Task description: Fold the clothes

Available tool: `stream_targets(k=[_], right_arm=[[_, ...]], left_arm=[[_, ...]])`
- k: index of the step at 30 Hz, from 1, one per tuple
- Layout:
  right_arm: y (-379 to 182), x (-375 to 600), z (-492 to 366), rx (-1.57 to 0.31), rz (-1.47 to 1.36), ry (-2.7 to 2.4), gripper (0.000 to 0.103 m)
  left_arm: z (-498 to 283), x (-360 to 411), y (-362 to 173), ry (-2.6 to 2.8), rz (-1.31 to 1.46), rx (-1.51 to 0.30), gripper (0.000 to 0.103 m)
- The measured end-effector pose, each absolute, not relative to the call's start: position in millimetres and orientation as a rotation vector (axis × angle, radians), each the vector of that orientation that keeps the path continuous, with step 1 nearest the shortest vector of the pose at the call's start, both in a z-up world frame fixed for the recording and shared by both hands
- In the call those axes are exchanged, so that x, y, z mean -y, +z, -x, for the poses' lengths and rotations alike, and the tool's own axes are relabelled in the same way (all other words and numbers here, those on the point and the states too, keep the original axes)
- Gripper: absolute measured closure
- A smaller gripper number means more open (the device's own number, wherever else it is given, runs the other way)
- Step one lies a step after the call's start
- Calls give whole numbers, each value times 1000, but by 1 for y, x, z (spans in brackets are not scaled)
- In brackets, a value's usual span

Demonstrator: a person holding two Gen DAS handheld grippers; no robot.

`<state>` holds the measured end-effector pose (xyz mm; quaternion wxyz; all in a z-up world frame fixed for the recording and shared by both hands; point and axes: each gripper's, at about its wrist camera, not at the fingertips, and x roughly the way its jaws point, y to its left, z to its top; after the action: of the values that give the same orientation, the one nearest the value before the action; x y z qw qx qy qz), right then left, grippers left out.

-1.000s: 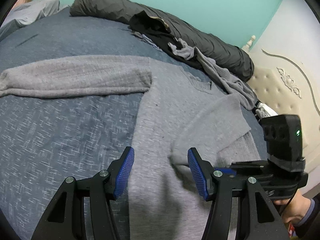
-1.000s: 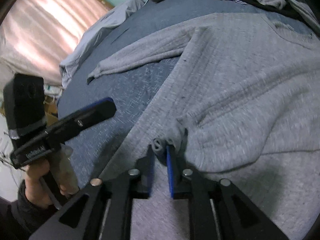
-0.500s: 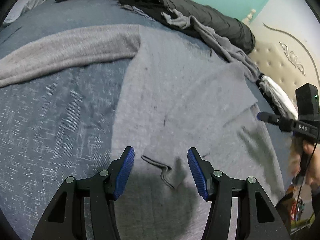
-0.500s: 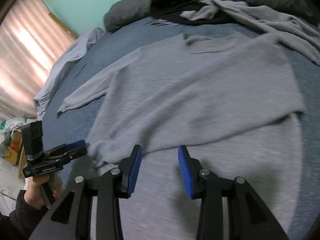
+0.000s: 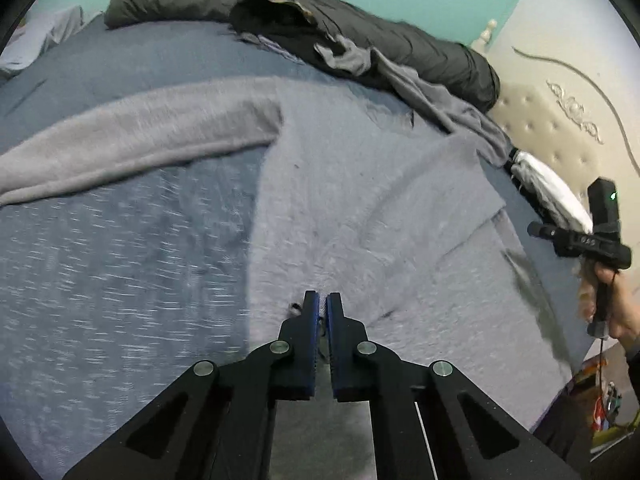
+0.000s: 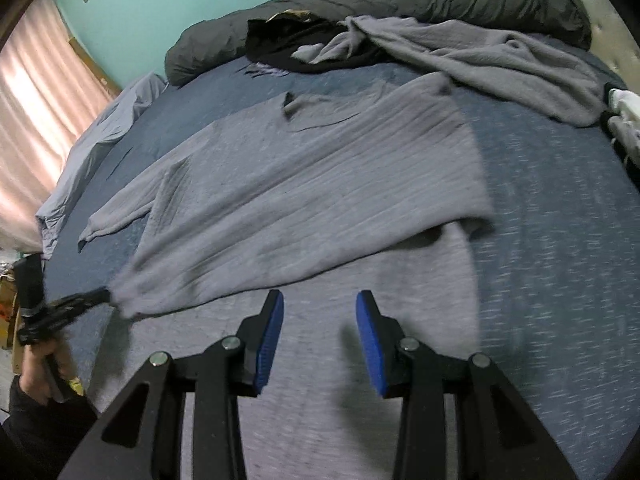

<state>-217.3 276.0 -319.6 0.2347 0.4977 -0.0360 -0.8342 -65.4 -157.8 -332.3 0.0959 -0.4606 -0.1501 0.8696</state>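
Note:
A grey knit sweater (image 5: 360, 200) lies spread on the blue bed cover (image 5: 100, 260). One sleeve (image 5: 140, 140) stretches out to the left. The other sleeve (image 6: 320, 184) is folded slantwise across the body. My left gripper (image 5: 322, 300) is shut on the sweater's near hem, with fabric pinched between the blue pads. The right wrist view shows that same left gripper (image 6: 96, 294) at the far left, gripping the sweater's corner. My right gripper (image 6: 320, 312) hovers open over the lower part of the sweater, nothing between its fingers. It also shows side-on as the right gripper (image 5: 534, 230) in a hand at the bed's right edge.
A rolled dark duvet (image 5: 360, 28) lies along the far side with a black garment (image 6: 288, 44) and another grey garment (image 6: 500, 52) against it. A padded headboard (image 5: 560, 128) and a white item (image 5: 552, 188) are at the right. A curtain (image 6: 32, 100) hangs at the left.
My left gripper's jaws have closed on the hem. My right gripper let go of the sleeve cuff, opened, and swung away toward the sweater's other side.

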Motion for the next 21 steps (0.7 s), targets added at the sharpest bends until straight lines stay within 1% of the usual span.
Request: stream_targets(k=[2, 4, 6, 8, 13, 21], right_arm=[[-321, -288, 221, 82, -1385, -2311, 65], [-324, -292, 225, 8, -1407, -2341, 65], [-325, -298, 229, -84, -1421, -2378, 65], [-326, -307, 234, -112, -1438, -2410, 65], [-334, -331, 255, -141, -1480, -2483, 63], [-360, -349, 293, -44, -1535, -2519, 63]], left_arm=[[66, 167, -341, 2573, 1407, 475, 99], [68, 173, -348, 2578, 1447, 496, 98], [70, 175, -350, 2598, 1475, 475, 98], [71, 176, -349, 2617, 1481, 463, 98], [76, 157, -332, 2594, 1357, 491, 95], [104, 106, -352, 2501, 1394, 340, 95]])
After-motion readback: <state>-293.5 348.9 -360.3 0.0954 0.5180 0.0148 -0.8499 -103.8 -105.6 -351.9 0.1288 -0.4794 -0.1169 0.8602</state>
